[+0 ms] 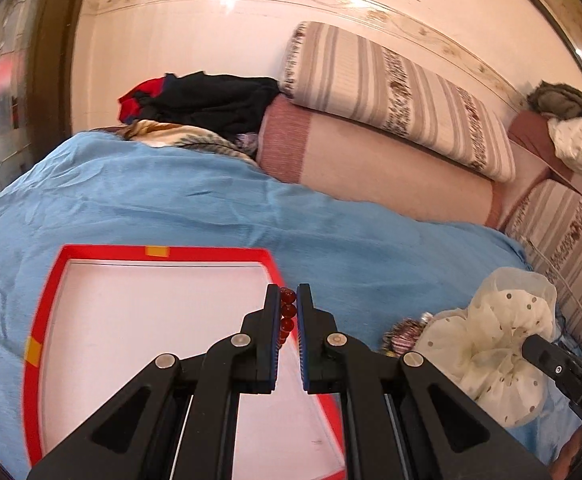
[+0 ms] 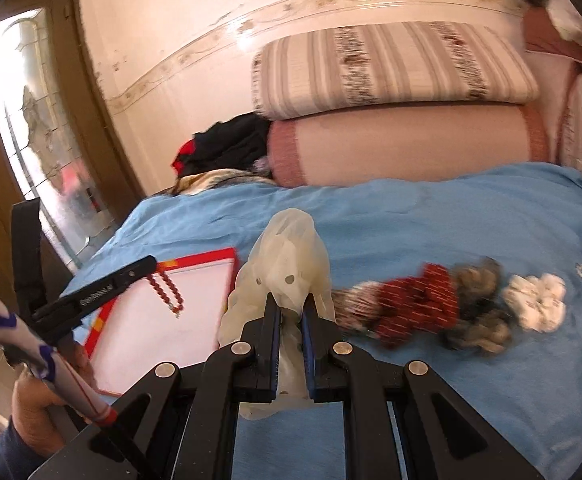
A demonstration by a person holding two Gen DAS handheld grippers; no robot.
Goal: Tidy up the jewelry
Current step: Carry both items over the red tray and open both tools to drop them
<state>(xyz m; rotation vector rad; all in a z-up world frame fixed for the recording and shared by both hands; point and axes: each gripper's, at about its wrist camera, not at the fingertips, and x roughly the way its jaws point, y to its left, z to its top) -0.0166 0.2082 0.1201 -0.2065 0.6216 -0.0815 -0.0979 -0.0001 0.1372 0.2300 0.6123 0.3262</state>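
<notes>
Left tongs (image 1: pixel 289 300) clamped on red bead bracelet (image 1: pixel 287 312), strand dangling above red-rimmed white tray (image 1: pixel 43 316). Right tongs (image 2: pixel 291 312) clamped on cream dotted scrunchie (image 2: pixel 287 264), lifted off blue bedspread (image 2: pixel 451 216). More scrunchies (image 2: pixel 431 300) lie right of it on bedspread.

1. I work over a bed covered with a soft blue fleece blanket (image 2: pixel 431 216).
2. A shallow red-rimmed cardboard tray with a white floor (image 1: pixel 47 312) lies flat near the bed's left edge.
3. A row of fabric scrunchies (image 2: pixel 451 304), red patterned, brown furry and white, lies toward the right edge.
4. A pink cylindrical bolster (image 2: pixel 403 144) lies along the far edge, dark folded clothes (image 2: pixel 227 144) beside it at the far left corner.
</notes>
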